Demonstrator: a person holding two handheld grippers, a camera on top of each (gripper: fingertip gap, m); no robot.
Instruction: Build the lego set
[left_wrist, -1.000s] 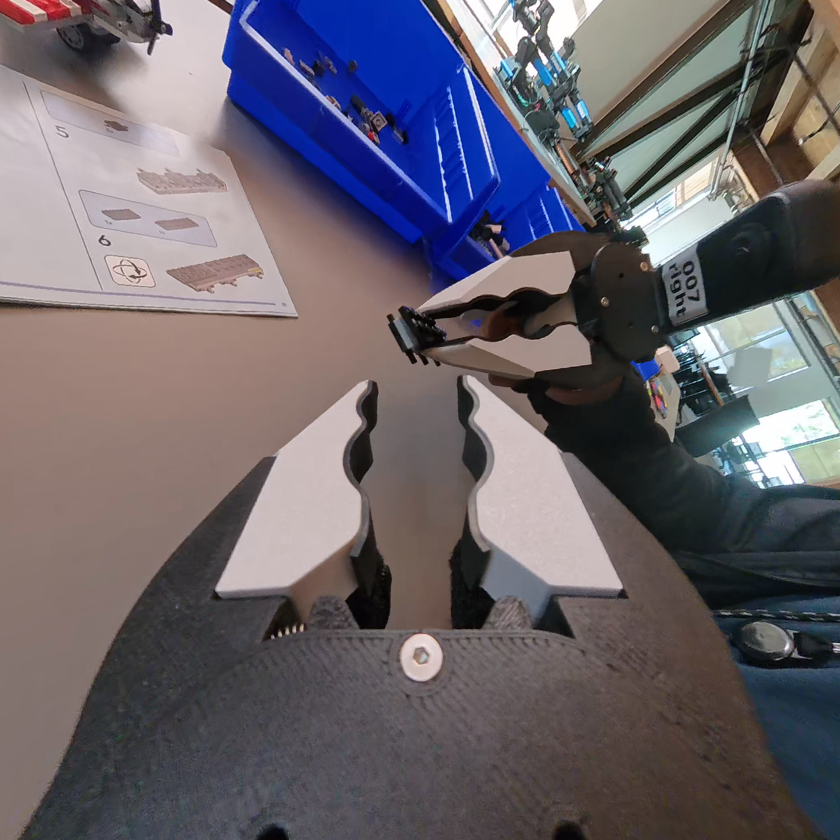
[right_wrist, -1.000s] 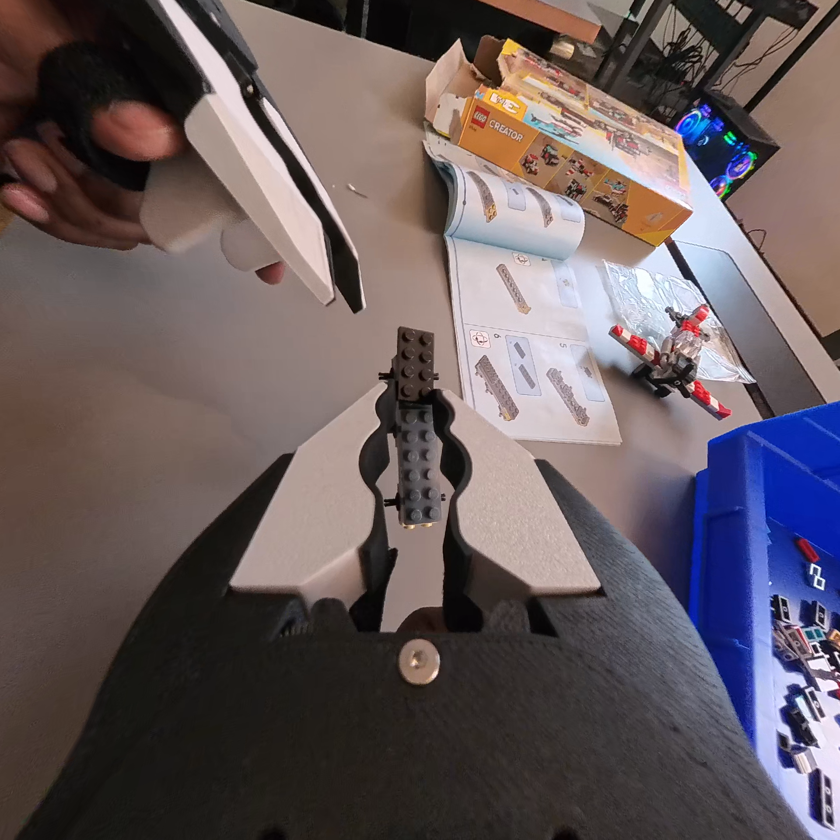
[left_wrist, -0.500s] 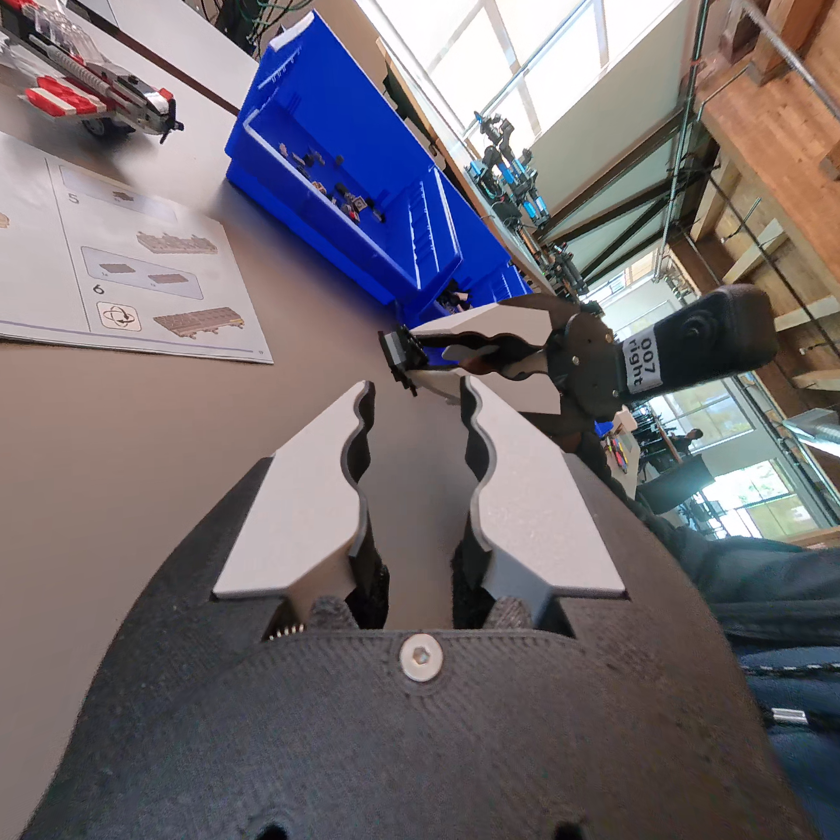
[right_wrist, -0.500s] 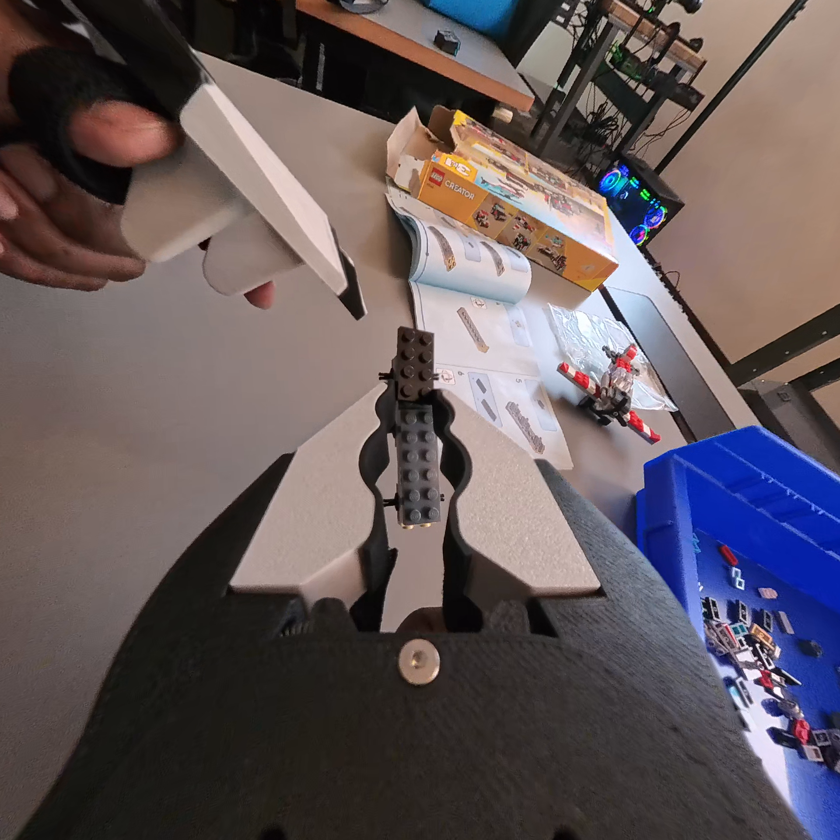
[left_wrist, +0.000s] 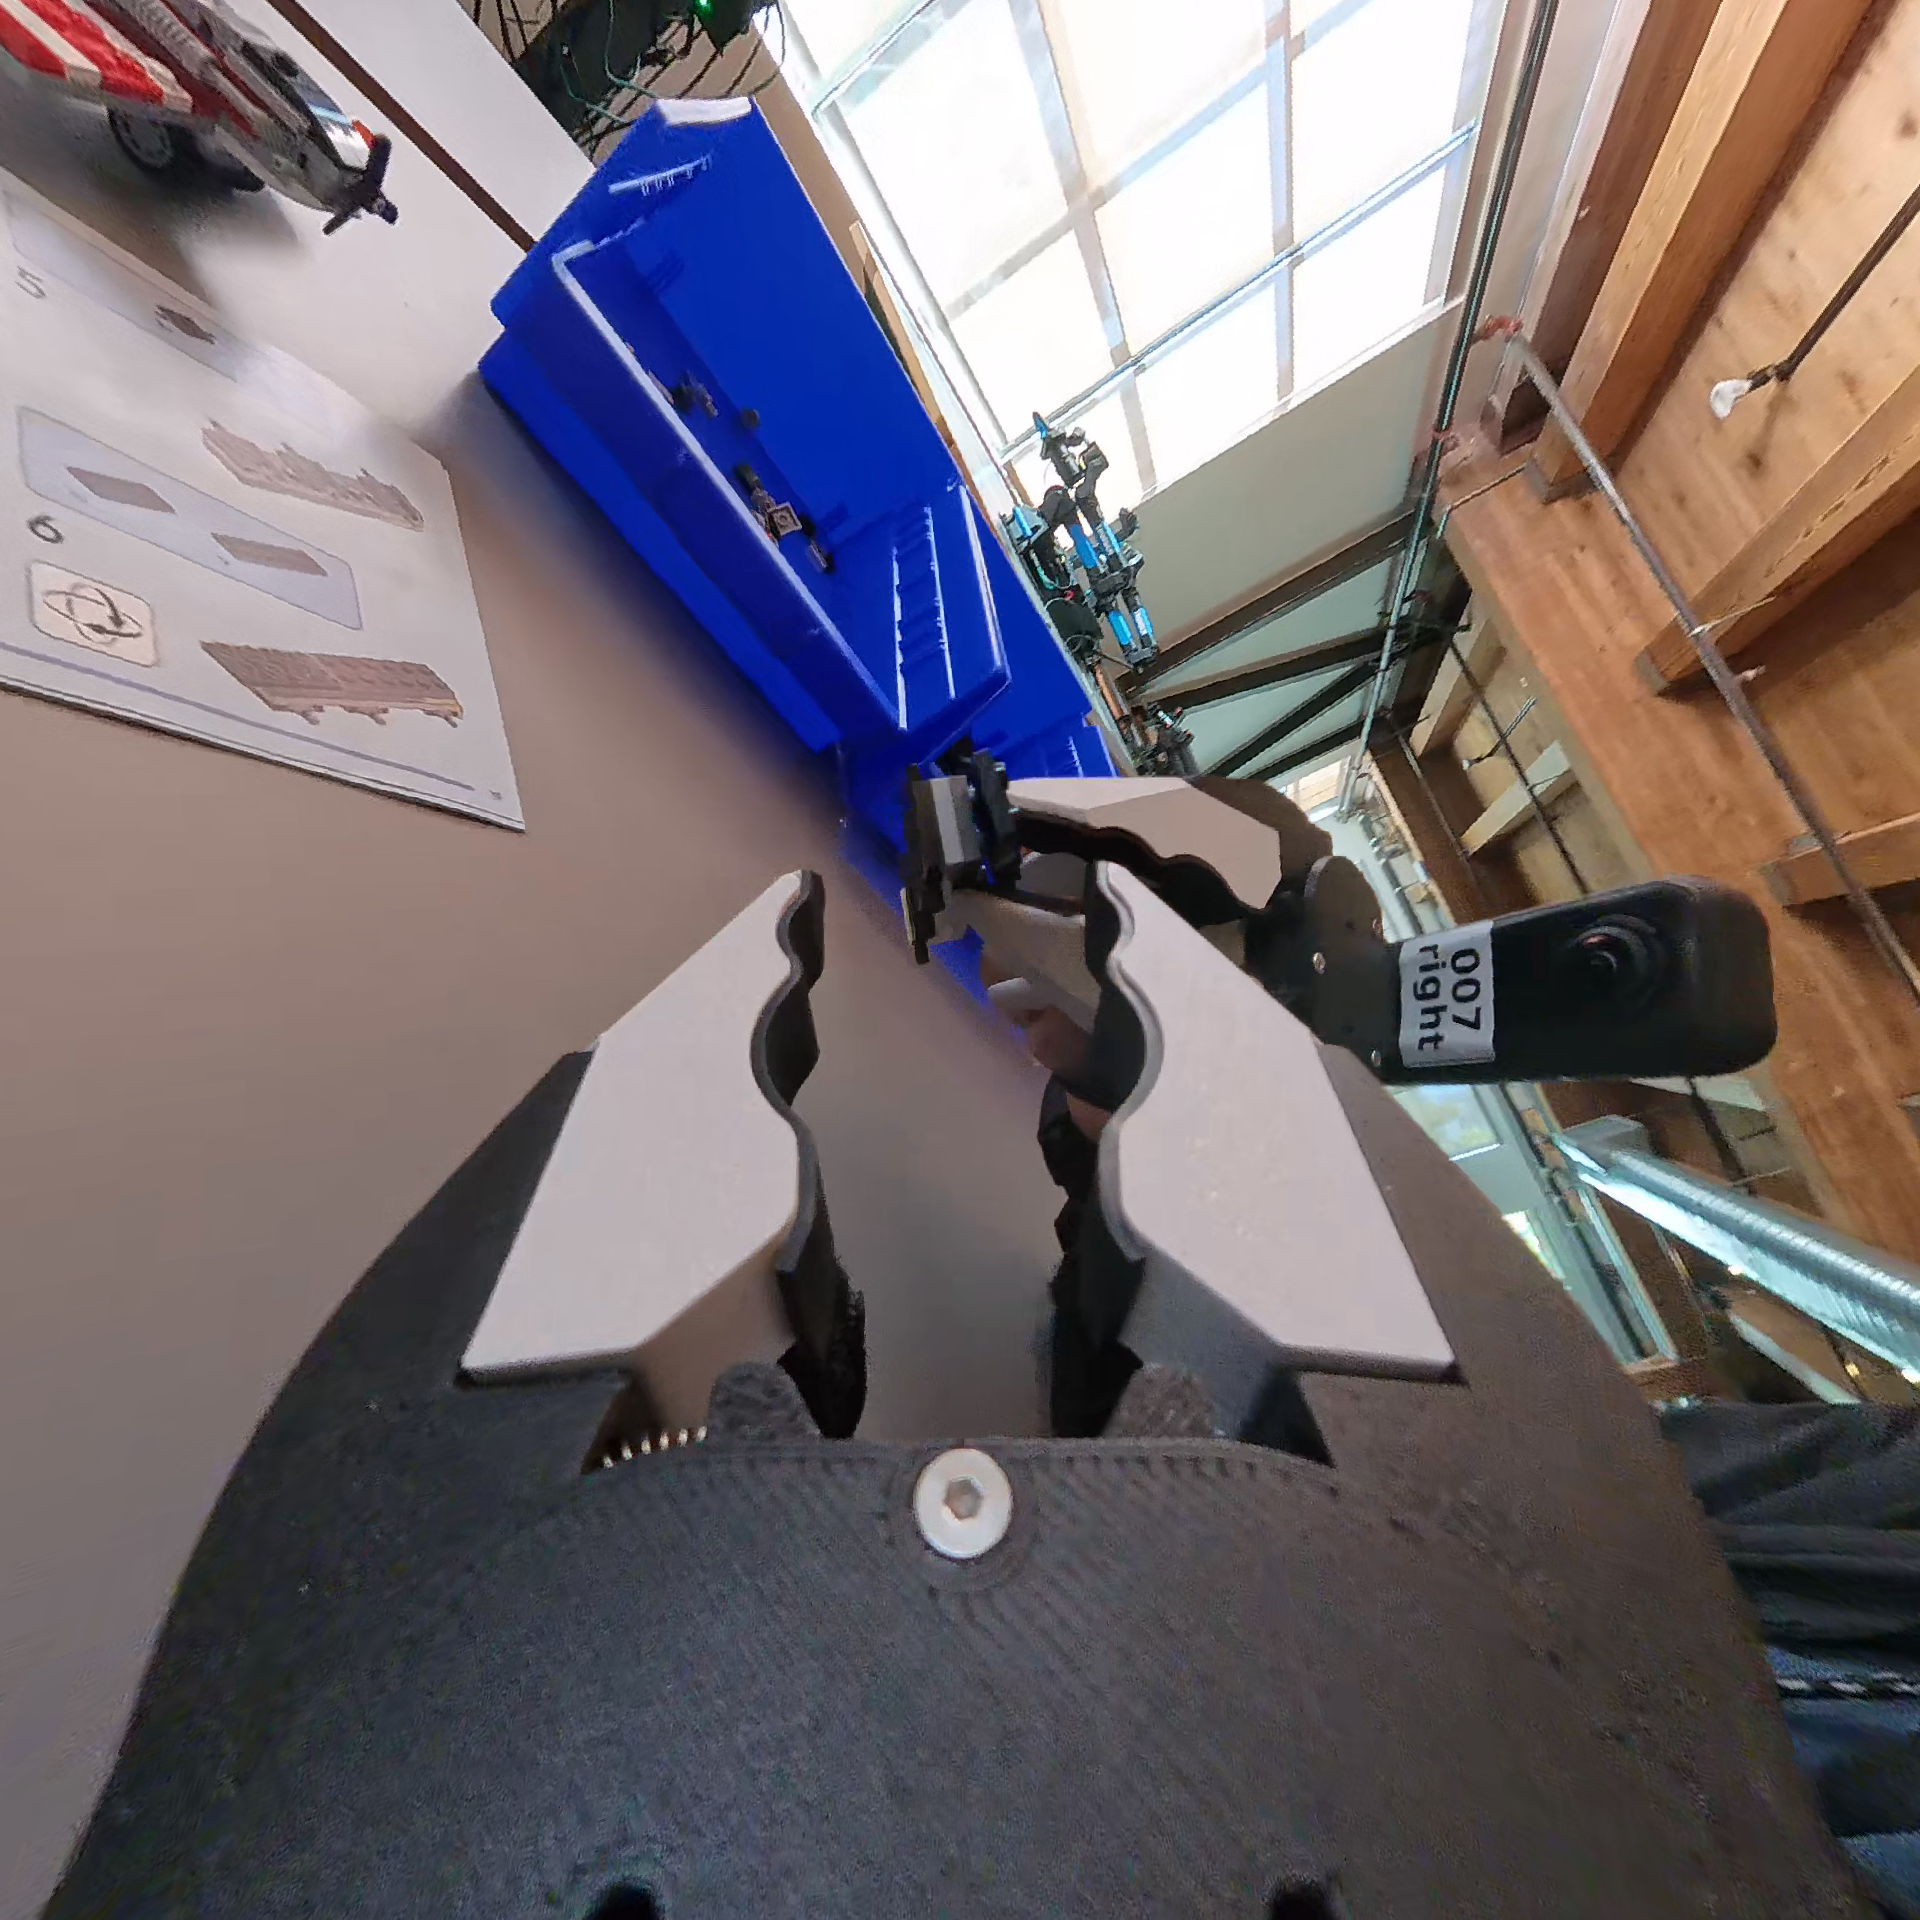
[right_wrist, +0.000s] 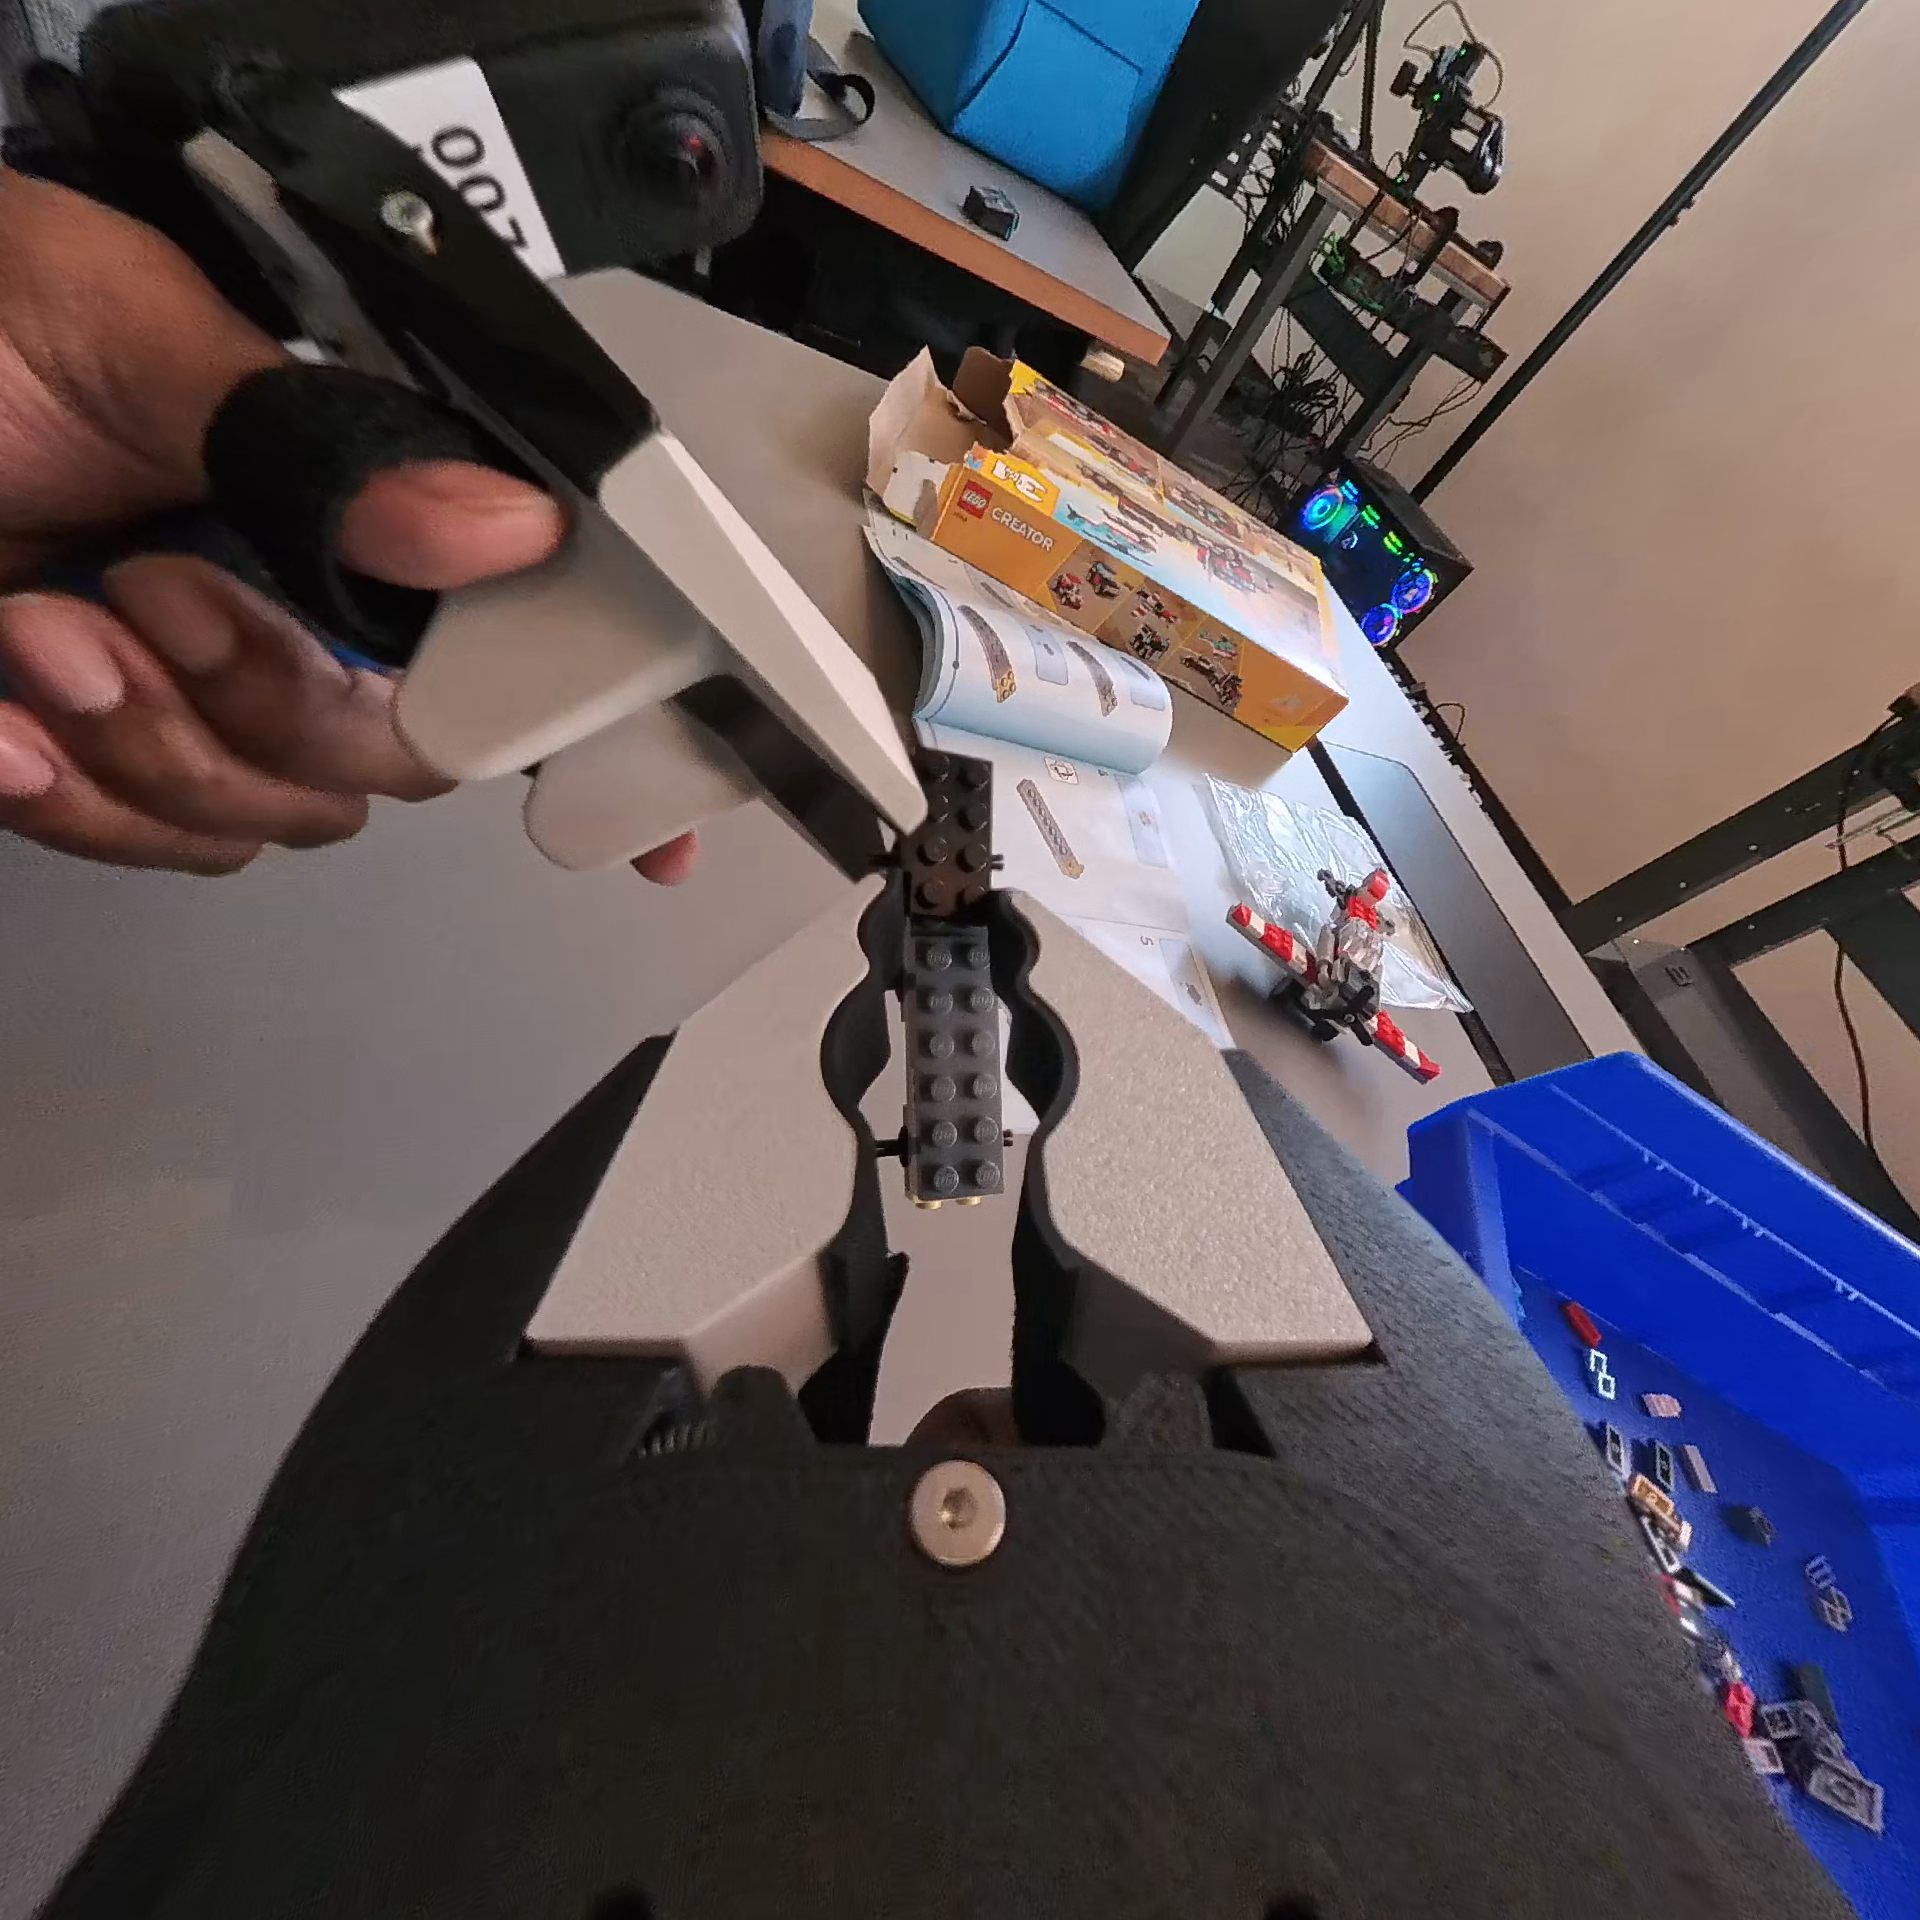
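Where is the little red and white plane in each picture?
Left wrist view: the red and white plane sits at the top left corner, partly cut off.
Right wrist view: it sits right of centre, on a clear plastic bag.
Shared landmark: the open instruction booklet beside it.

Long grey studded lego assembly (right_wrist: 954, 1081), dark front plate (right_wrist: 951, 836) 2 studs wide, pinched along its sides in the right claw (right_wrist: 940, 914), lifted above the surface (right_wrist: 260, 1039), left claw (right_wrist: 883, 821) tip touching its front end
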